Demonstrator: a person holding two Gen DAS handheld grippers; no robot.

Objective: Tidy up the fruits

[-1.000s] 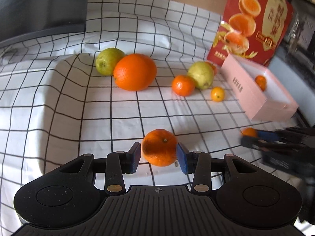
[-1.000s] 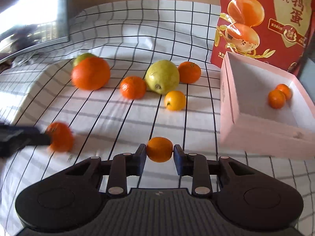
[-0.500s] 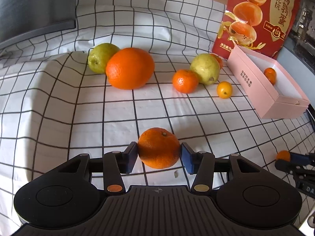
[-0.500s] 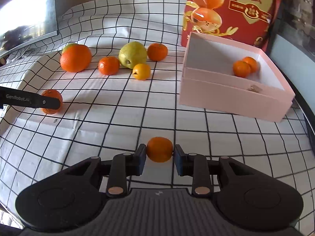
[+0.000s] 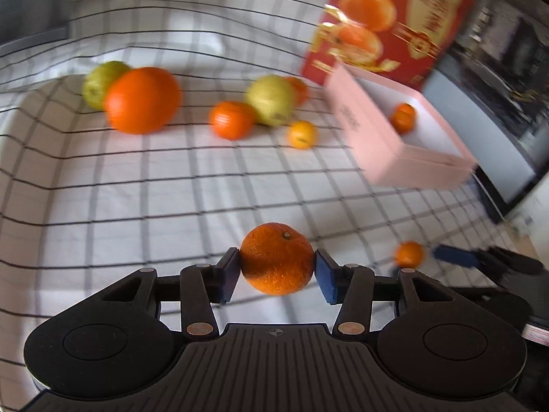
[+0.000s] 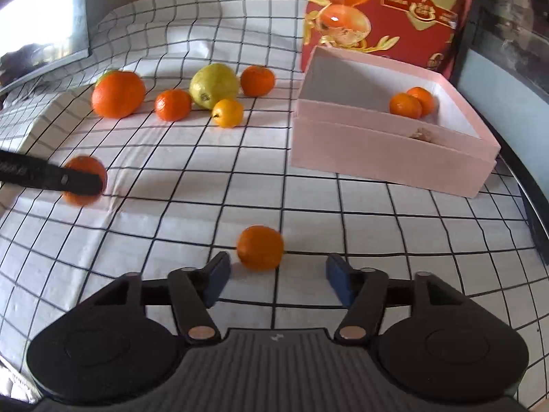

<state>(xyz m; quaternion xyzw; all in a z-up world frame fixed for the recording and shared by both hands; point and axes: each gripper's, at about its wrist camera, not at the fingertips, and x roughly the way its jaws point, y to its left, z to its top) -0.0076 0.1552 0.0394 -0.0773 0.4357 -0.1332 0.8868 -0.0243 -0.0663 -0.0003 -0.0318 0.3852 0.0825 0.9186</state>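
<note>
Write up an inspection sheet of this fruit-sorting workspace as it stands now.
Surface: white checked cloth, wrinkled at left.
Job's things: pink box holds two mandarins; large orange, pear and small yellow fruit lie loose on the cloth.
Clutter: red printed carton behind the box.
Grippers: left gripper shut on a mandarin; right gripper, jaws just opened, small mandarin lying free on the cloth.
Cables: nothing seen.
Surroundings: dark screen at back left.
</note>
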